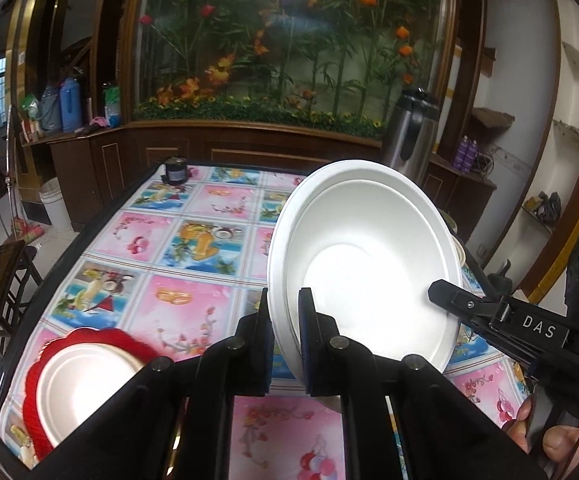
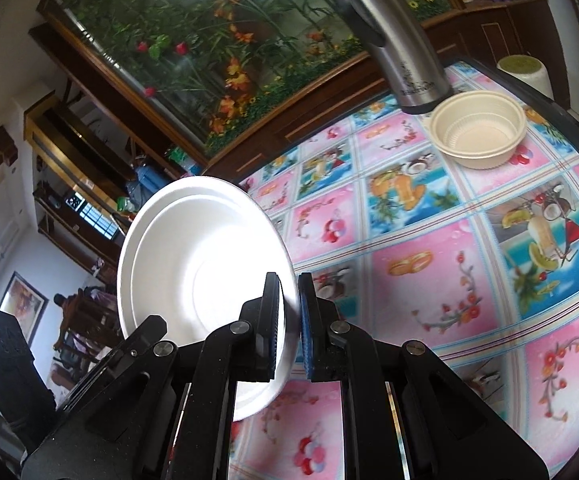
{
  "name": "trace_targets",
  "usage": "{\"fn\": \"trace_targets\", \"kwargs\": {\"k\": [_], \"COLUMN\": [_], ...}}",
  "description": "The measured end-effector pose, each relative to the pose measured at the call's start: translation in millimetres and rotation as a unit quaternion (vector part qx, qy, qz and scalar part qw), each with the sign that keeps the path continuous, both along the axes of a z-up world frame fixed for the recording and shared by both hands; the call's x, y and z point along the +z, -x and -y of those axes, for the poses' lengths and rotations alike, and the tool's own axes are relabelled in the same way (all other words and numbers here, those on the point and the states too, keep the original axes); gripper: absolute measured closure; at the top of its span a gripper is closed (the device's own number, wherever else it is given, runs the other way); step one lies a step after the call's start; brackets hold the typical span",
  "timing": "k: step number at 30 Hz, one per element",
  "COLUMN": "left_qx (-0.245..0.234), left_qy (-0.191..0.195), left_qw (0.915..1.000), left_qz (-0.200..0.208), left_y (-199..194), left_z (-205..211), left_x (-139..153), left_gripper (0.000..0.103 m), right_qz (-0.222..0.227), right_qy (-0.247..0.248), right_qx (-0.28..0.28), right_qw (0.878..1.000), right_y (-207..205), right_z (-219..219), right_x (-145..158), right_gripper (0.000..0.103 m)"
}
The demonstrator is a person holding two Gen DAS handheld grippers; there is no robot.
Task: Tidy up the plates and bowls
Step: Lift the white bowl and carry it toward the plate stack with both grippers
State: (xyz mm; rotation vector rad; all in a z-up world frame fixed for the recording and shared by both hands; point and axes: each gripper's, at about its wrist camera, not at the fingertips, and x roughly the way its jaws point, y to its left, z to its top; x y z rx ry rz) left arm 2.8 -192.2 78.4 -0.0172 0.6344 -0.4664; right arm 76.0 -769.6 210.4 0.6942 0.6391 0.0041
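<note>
Holding the white bowl (image 1: 365,264) by opposite sides of its rim, you kept both grippers nearly closed on it: the left gripper (image 1: 283,336) and the right gripper (image 2: 288,328). It hung tilted above the table (image 2: 449,240), likely so you could stack it on the bowl (image 1: 81,384) on the red mat (image 1: 101,338).

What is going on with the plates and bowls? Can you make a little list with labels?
held thing: white bowl, tilted above the table
left claw: shut on its rim
right claw: shut on its rim
red mat: white plate on it
cream bowl: beside the steel flask
</note>
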Motion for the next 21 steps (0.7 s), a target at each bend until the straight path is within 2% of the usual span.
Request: {"fn": "trace_targets", "kwargs": {"k": [14, 21], "left_qx": [0.047, 0.073], "left_qy": [0.034, 0.044], "left_qw": [0.9983, 0.9963], "left_qz": [0.011, 0.012], "left_y": [5, 6], "left_z": [-77, -114], "left_x": [4, 2], "left_gripper": [0.094, 0.094], "right_qz": [0.002, -0.003], "right_qy": [0.033, 0.044], "right_qx": [0.045, 0.073], "right_qw": [0.998, 0.996], "right_y": [-15, -26], "right_z": [-74, -116], "right_x": [15, 13], "right_gripper": [0.094, 0.094]}}
